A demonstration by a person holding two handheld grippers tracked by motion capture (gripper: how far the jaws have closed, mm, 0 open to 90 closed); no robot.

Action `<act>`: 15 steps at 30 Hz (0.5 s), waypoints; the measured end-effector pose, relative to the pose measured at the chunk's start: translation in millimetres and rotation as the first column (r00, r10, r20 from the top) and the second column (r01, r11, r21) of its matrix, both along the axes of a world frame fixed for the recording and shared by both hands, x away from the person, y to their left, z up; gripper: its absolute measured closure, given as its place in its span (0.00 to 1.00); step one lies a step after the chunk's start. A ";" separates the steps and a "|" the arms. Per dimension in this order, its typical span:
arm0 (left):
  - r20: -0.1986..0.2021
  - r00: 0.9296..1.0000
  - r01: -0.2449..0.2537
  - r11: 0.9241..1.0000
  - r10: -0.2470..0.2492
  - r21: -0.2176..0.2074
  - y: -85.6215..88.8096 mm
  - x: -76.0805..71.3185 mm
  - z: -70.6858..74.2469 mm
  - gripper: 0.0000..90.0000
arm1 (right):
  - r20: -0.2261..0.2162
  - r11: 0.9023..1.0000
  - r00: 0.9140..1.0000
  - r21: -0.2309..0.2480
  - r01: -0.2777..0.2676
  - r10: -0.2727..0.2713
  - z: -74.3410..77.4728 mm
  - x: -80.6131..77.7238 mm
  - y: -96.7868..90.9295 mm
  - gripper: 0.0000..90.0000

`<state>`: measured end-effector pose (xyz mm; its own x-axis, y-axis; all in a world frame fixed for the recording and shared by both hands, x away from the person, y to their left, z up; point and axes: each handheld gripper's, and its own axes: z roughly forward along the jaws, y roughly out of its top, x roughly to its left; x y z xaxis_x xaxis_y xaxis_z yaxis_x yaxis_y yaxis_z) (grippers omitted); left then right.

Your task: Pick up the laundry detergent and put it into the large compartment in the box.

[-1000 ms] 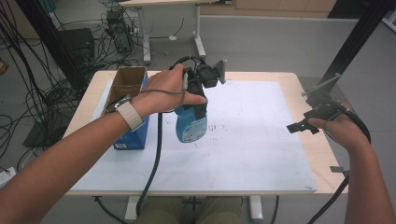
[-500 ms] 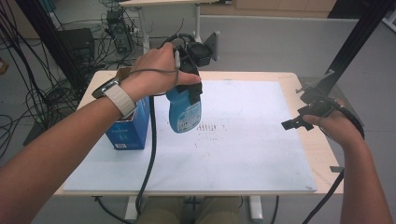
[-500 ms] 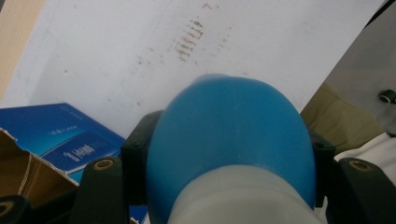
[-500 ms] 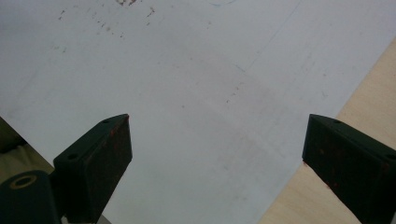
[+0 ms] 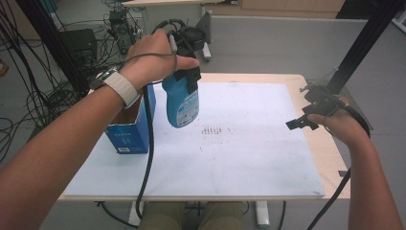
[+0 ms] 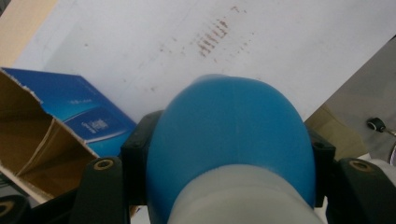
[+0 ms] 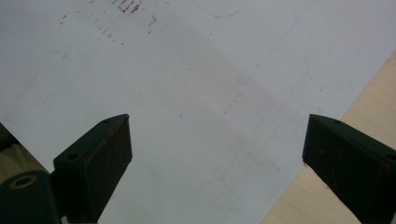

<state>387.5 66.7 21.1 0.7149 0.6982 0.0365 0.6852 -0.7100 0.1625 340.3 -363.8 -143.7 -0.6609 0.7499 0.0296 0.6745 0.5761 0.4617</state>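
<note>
the blue bottle (image 5: pixel 181 103) looked like smooth plastic with a soft sheen, its paler neck end (image 6: pixel 233 196) duller, and a printed label sat glossy on its side. the open box (image 5: pixel 128 127) was cardboard: printed blue outside, raw brown and matt inside (image 6: pixel 32 154), with a torn, fibrous edge. the white sheet (image 5: pixel 249 148) over the table was matt and smooth, flecked with rusty brown marks (image 5: pixel 213 130). the table edge (image 5: pixel 330 153) was pale wood. the right gripper (image 7: pixel 215 144) had matt black plastic jaws with scuffed pads.
</note>
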 end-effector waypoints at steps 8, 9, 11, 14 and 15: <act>0.005 0.998 -0.070 0.997 0.070 0.017 9.6 5.3 13.0 0.43 | 0.001 1.000 1.000 0.002 -0.018 0.018 -1.2 5.8 1.9 0.09; 0.007 0.997 -0.075 0.997 0.075 0.016 10.7 5.0 14.4 0.43 | 0.002 1.000 1.000 0.004 -0.019 0.019 -1.1 6.1 1.8 0.09; 0.014 0.996 -0.087 0.996 0.087 0.015 12.9 3.9 17.3 0.43 | 0.005 1.000 1.000 0.003 -0.022 0.022 -0.2 6.5 1.6 0.09; 0.017 0.994 -0.104 0.995 0.104 0.012 17.0 3.7 21.5 0.43 | 0.009 1.000 1.000 0.005 -0.026 0.026 1.1 6.8 1.7 0.09; 0.017 0.994 -0.110 0.994 0.110 0.011 18.6 3.7 23.0 0.43 | 0.011 1.000 1.000 0.006 -0.028 0.028 1.5 6.7 2.0 0.09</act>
<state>391.2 85.3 44.1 0.6333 0.7718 0.0562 0.7562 -0.6327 0.1669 347.0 -361.7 -142.2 -0.6816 0.7312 0.0273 0.6534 0.5915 0.4725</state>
